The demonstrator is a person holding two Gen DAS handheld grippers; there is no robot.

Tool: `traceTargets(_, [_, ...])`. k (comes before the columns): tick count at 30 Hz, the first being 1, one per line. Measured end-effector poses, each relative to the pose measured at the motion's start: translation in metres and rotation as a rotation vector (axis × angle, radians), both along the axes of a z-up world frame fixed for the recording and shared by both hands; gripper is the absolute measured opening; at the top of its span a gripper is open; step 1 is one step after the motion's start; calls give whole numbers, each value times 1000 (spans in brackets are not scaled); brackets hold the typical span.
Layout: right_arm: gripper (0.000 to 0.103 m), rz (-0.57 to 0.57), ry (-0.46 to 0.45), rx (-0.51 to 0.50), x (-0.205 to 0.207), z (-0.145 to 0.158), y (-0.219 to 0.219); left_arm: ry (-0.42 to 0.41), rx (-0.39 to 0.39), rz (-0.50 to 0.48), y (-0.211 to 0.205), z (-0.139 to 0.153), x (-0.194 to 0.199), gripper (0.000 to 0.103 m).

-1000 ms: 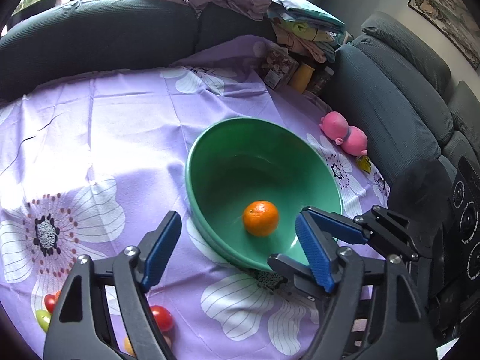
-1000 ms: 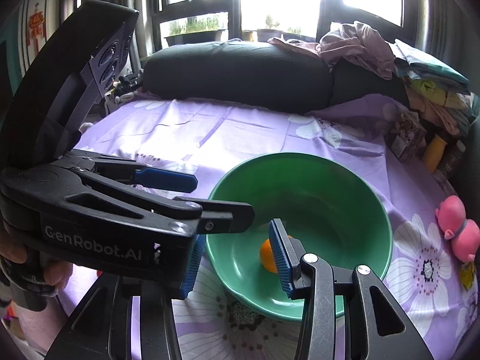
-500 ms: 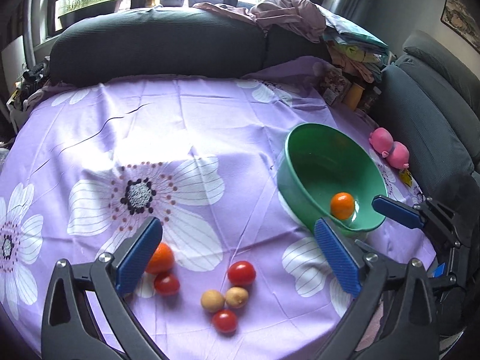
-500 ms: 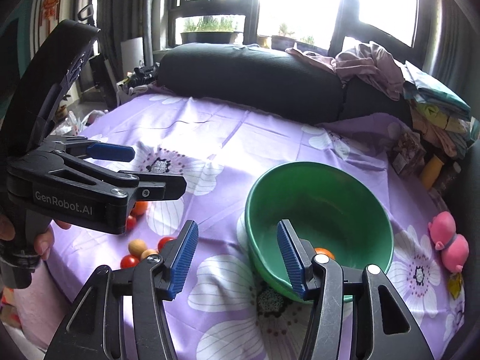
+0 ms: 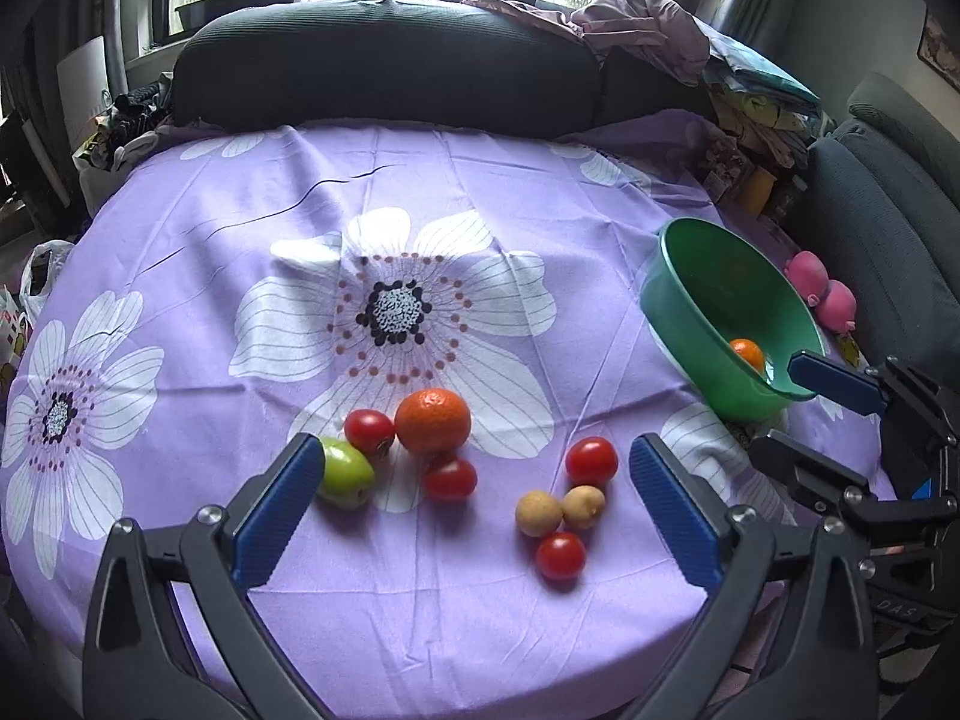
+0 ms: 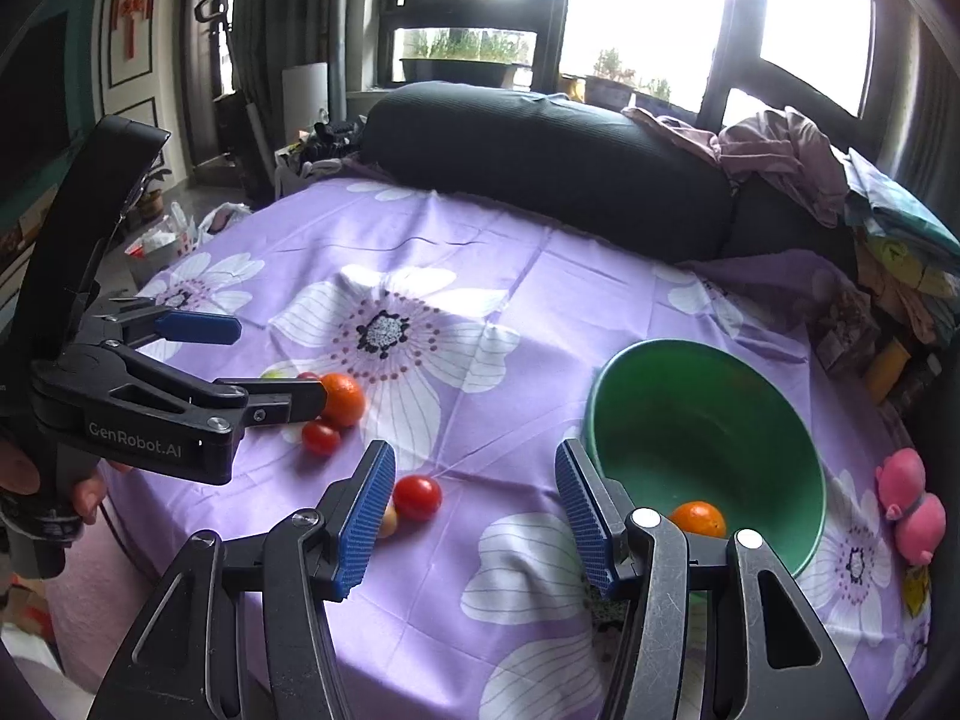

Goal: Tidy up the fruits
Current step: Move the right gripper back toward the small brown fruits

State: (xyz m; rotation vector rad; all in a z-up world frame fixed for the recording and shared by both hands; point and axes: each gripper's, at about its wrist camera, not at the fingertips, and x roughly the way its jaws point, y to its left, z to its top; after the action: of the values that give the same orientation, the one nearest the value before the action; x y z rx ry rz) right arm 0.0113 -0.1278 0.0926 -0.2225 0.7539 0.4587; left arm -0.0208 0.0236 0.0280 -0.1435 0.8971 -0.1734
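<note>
With one mandarin [image 5: 747, 354] sitting in green bowl [image 5: 690, 324], left gripper [image 5: 477, 501] hovering, jaws spread empty, framing loose fruit; right gripper [image 6: 474, 510] waiting, jaws spread beside bowl.

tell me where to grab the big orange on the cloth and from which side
Grip the big orange across its widest middle, coming straight down with the open left tool. It is round, and tomatoes touch its left and near sides, so close on the free right and far-left sides.
</note>
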Motion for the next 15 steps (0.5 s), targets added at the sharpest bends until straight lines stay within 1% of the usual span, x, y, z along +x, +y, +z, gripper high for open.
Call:
traceTargets(5, [56,31,71,8,-1,-19,10,39,-6,7,13,-14,-8,101])
traceTargets(10, [56,51,154,31,0,-39,13,78,-58,-14,18,-28,-13,100])
traceTargets(12, [56,54,182,37,-1,-47,13,87,-74,-30,17,-34,-15,95])
traceTargets(15, [56,56,220,49,0,-58,13,91,-70,-37,14,-40,-16,87])
